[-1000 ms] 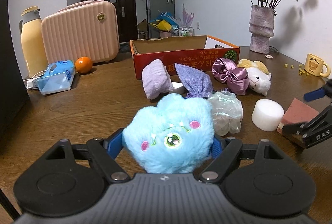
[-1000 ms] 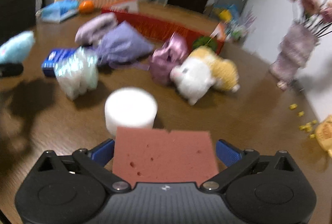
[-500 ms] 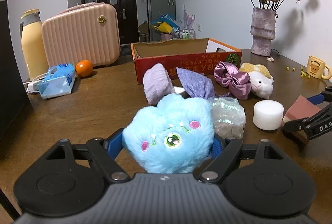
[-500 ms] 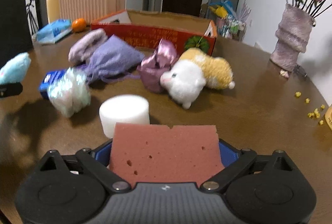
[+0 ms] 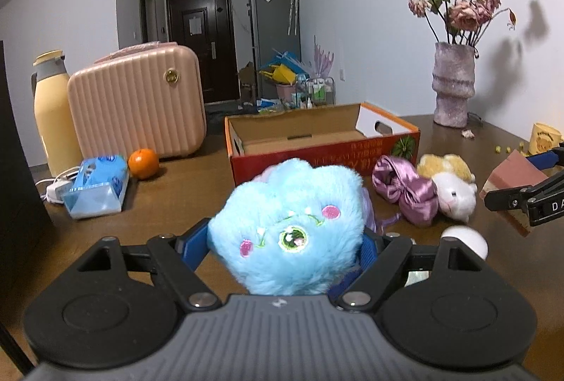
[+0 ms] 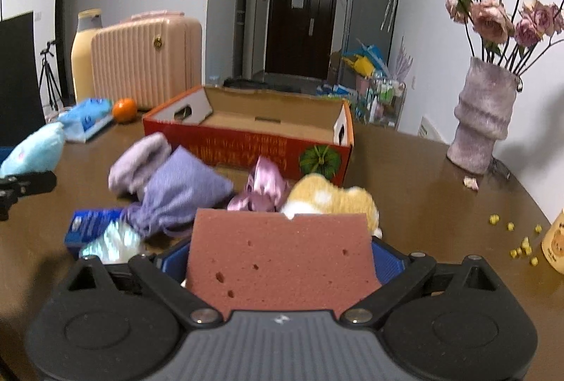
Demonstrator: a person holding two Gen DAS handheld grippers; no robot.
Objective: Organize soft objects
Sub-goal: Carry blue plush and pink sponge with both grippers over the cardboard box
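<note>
Blue plush (image 5: 287, 233) hides left gripper (image 5: 283, 248) fingertips; sponge (image 6: 280, 255) hides sheep's face.

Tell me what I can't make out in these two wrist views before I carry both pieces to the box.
- Red box floor: left wrist view, near wall and blue plush block it; right wrist view shows only part.
- White foam cylinder: left wrist view, mostly behind the left gripper linkage.
- White-and-yellow plush: right wrist view, blurred, lower half behind the pink sponge.
- Box lettering: both views, unreadable.
</note>
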